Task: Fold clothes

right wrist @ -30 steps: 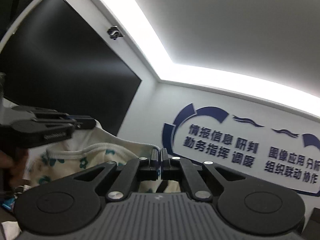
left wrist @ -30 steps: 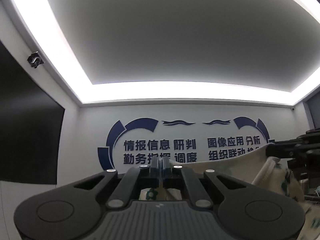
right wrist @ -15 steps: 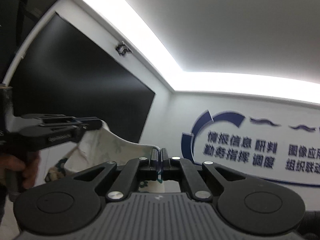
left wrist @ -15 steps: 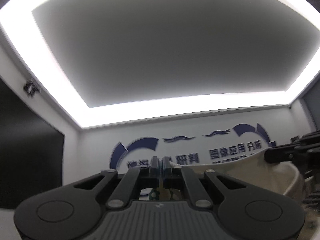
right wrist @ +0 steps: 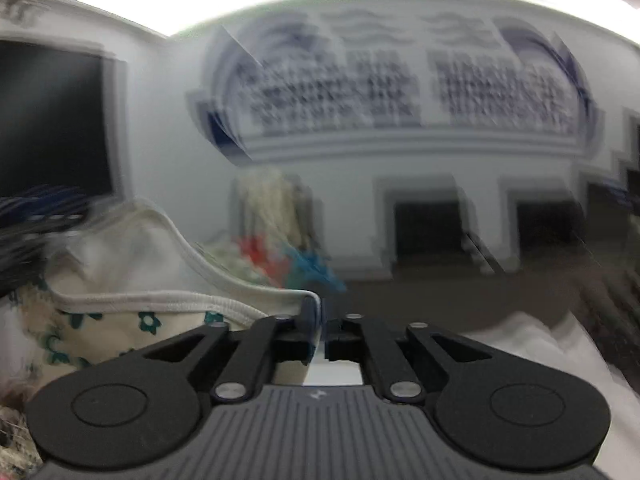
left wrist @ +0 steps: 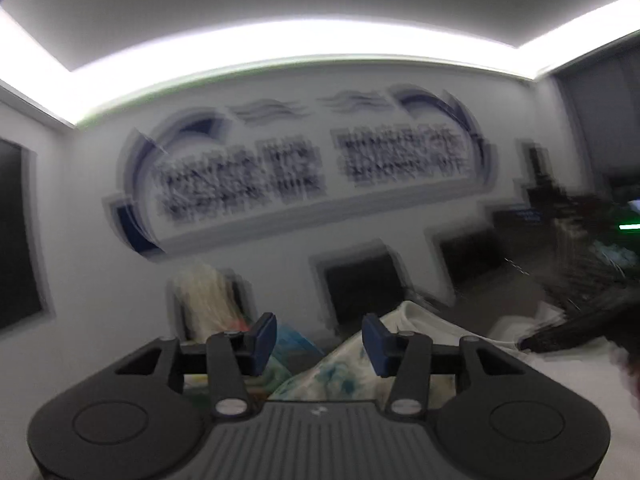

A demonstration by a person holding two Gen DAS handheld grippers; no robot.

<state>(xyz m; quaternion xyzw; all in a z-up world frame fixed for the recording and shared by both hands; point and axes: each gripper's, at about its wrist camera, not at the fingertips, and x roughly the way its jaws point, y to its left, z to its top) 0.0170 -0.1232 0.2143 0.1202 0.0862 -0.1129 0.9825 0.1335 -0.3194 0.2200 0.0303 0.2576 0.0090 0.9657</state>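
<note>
Cream garment [right wrist: 132, 276] printed with small teal flowers, edged in white ribbed trim, rumpled and raised at one hem corner; blurred in left wrist view [left wrist: 352, 368], draped low.

Left tongs [left wrist: 319, 346]: matt black plastic body, ribbed near face, small bright metal pivot screws, blue pads [left wrist: 265, 336] of smooth, rubbery look. Right tongs [right wrist: 325, 330]: same matt black plastic and metal screws. Garment [right wrist: 132, 280]: soft cream cloth, green flower print, ribbed white hem; the desk [right wrist: 532, 344] is covered in plain white cloth.
</note>
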